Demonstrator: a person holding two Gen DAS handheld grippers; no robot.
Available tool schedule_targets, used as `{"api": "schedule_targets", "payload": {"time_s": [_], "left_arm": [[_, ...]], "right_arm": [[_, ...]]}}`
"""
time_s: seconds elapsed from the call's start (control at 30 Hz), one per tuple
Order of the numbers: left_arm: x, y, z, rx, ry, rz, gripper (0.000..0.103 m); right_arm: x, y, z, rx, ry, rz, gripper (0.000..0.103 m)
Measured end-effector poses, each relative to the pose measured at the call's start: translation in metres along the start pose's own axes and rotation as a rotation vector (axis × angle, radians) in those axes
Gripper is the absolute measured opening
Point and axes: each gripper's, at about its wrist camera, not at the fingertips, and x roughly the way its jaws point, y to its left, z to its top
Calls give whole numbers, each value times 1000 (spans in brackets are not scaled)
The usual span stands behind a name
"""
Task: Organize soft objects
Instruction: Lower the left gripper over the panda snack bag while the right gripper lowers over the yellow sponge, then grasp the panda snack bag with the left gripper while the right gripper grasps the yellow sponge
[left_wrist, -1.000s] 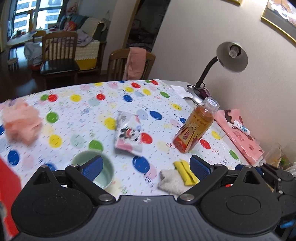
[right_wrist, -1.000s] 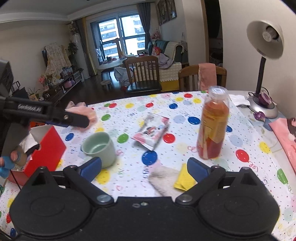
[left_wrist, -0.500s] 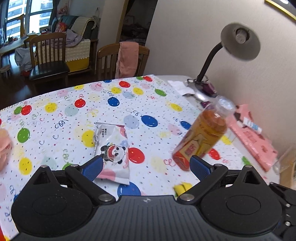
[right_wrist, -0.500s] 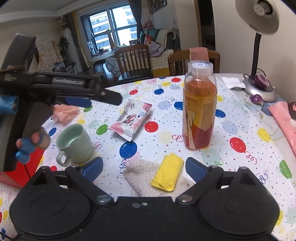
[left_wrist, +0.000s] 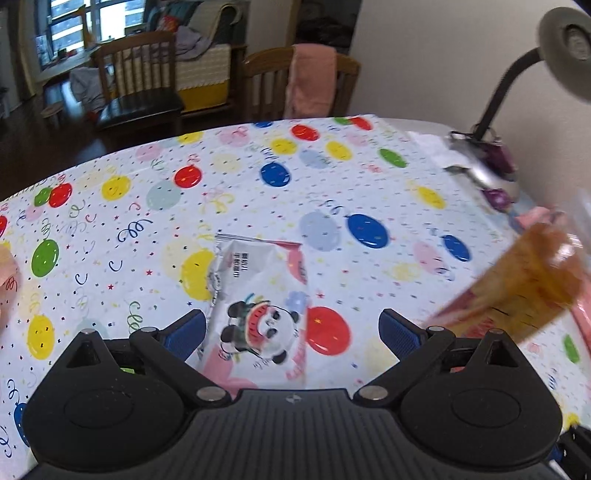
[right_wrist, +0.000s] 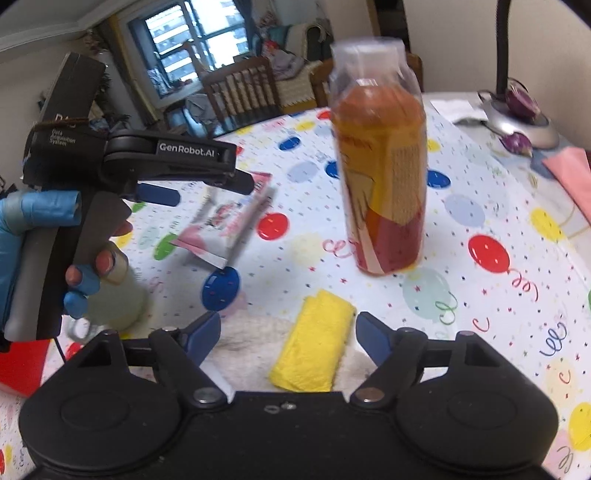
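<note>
A soft white packet with a panda print (left_wrist: 258, 306) lies on the balloon-pattern tablecloth. My left gripper (left_wrist: 291, 332) is open, its blue pads either side of the packet's near end, just above it. It also shows in the right wrist view (right_wrist: 207, 188) over the packet (right_wrist: 225, 225). A folded yellow cloth (right_wrist: 314, 350) lies on a fluffy white cloth (right_wrist: 251, 347). My right gripper (right_wrist: 288, 332) is open and empty, straddling both cloths from above. A pink fluffy item (left_wrist: 5, 280) shows at the left edge.
A tea bottle (right_wrist: 380, 177) stands just beyond the yellow cloth; it is blurred in the left wrist view (left_wrist: 524, 288). A pale green mug (right_wrist: 110, 299) sits left, behind my left hand. A red box (right_wrist: 22, 365), a desk lamp base (right_wrist: 517, 122), pink items (right_wrist: 572, 177) lie around.
My left gripper has moved forward and down until its pads flank the panda packet. My right gripper has moved forward and lower over the yellow and white cloths, closer to the bottle.
</note>
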Motion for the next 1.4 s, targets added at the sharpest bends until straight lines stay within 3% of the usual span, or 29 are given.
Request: {"api": "schedule_targets", "payload": {"time_s": [0.23,0.47,0.83,1.0,1.2,1.4], "left_arm": [[31,-5,1,13,50,49,101],[48,-5,1,24,51,113,101],[61,-13,-1,112,51,174,97],[58,-15,0,156,39,232,69],[48,-19,4,186,16,205,45],[34,-14,10,157,-3,175,33]], "right_arm": [[21,-8,-3,41,49,-12,76],[29,-11,-10,72,73,-23,70],[29,-17,-12,70,61,-38,48],[28,-15,-13,51,54,-36,42],[27,-14,-13,50,48,-37,41],[22,-17,-12,60,32,-41,39]]}}
